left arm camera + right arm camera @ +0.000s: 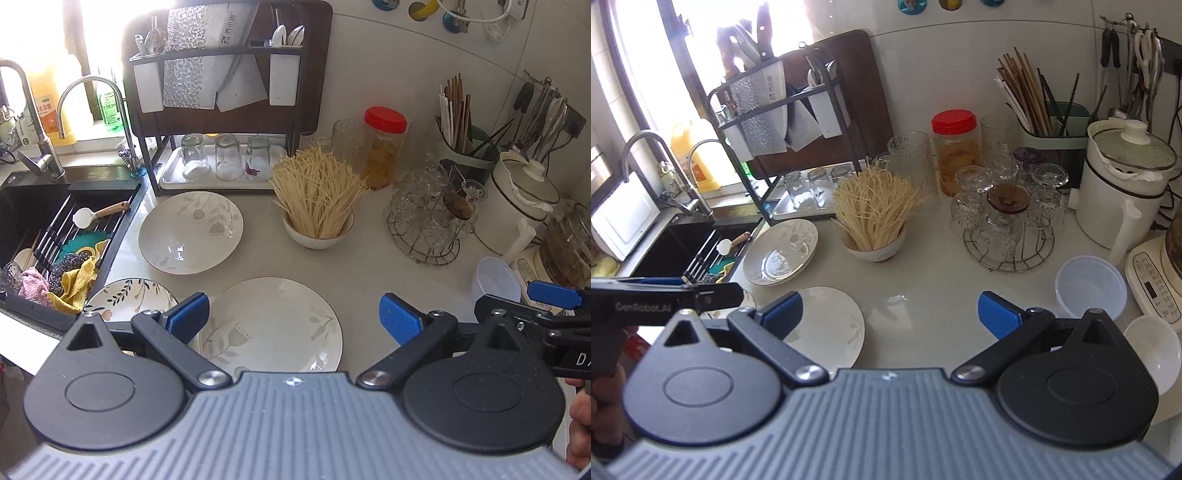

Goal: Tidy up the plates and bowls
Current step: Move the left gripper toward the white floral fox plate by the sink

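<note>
A flat white plate with a grey flower print [275, 325] lies on the counter right under my open left gripper [293, 319]. A deeper white dish [191, 232] sits behind it, and a plate with dark leaves [129, 297] lies at the left by the sink. My right gripper [890, 319] is open and empty above the bare counter; the flat plate [827, 328] is at its left finger, the deep dish [781, 251] farther back. A translucent plastic bowl [1089, 291] and a small white bowl [1152, 350] lie to its right. A white bowl of dry noodles [873, 247] stands behind.
A black sink [40, 221] with rack, cloths and scrubbers is at the left. A dark dish rack [221, 92] with glasses on a tray stands at the back. A wire rack of glassware [1008, 225], a red-lidded jar [955, 151], a chopstick holder and a white pot [1123, 184] crowd the right.
</note>
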Tool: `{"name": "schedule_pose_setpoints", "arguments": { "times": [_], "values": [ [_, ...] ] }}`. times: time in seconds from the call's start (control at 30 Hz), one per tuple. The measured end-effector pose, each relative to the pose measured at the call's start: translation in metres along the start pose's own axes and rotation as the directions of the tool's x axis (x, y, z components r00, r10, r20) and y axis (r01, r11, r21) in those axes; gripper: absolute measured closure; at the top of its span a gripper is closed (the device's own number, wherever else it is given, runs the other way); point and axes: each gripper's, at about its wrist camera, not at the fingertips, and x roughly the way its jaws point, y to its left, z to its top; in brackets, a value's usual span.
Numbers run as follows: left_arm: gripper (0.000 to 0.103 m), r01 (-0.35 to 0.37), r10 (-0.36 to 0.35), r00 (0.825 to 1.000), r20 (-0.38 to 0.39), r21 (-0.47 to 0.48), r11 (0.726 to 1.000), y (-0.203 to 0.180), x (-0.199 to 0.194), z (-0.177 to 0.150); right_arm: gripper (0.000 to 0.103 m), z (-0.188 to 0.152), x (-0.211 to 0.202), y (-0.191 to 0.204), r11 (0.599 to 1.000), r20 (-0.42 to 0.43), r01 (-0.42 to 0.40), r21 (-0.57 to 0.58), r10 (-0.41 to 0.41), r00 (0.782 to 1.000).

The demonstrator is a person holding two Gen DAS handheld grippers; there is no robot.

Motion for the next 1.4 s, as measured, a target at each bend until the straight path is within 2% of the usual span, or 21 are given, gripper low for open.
{"name": "schedule_pose_setpoints", "arguments": {
  "times": [0.23, 0.47, 0.63, 0.8, 0.97, 1.17, 1.4],
  "values": [
    [0.003, -0.036, 0.035, 0.999, -0.011, -0.043, 0.998, 0.000, 0.005, -0.003, 0.000, 0.006, 0.008, 0.001, 0.995, -0.026, -0.070, -0.069, 0.069, 0.997],
    [0.003, -0.035, 0.034, 0.999, -0.017, -0.065, 0.997, 0.023, 0.011, -0.005, 0.000, 0.001, 0.021, 0.007, 0.992, -0.066, -0.112, -0.059, 0.108, 0.992],
    [0.003, 0.015, -0.016, 1.000, -0.014, -0.067, 0.998, 0.054, 0.019, 0.000, 0.000, 0.001, 0.034, 0.025, 0.996, -0.051, -0.062, -0.063, 0.059, 0.997],
    [0.003, 0.054, -0.055, 0.998, -0.011, -0.044, 0.998, 0.085, 0.024, 0.010, 0.000, 0.003, 0.046, 0.046, 0.999, -0.034, -0.046, -0.006, 0.046, 0.998],
    [0.003, 0.098, -0.098, 0.995, -0.032, -0.024, 0.995, 0.109, 0.036, 0.012, 0.000, 0.007, 0.057, 0.070, 0.999, -0.019, -0.030, -0.015, 0.030, 0.999],
    [0.003, 0.113, -0.113, 0.992, -0.052, 0.012, 0.993, 0.139, 0.056, 0.018, 0.000, 0.007, 0.083, 0.093, 0.999, -0.033, -0.052, 0.009, 0.053, 0.998],
    [0.003, 0.125, -0.124, 0.989, -0.079, 0.002, 0.992, 0.175, 0.076, 0.019, 0.000, 0.004, 0.109, 0.117, 0.999, -0.057, -0.047, 0.006, 0.047, 0.997]
  ]
}}
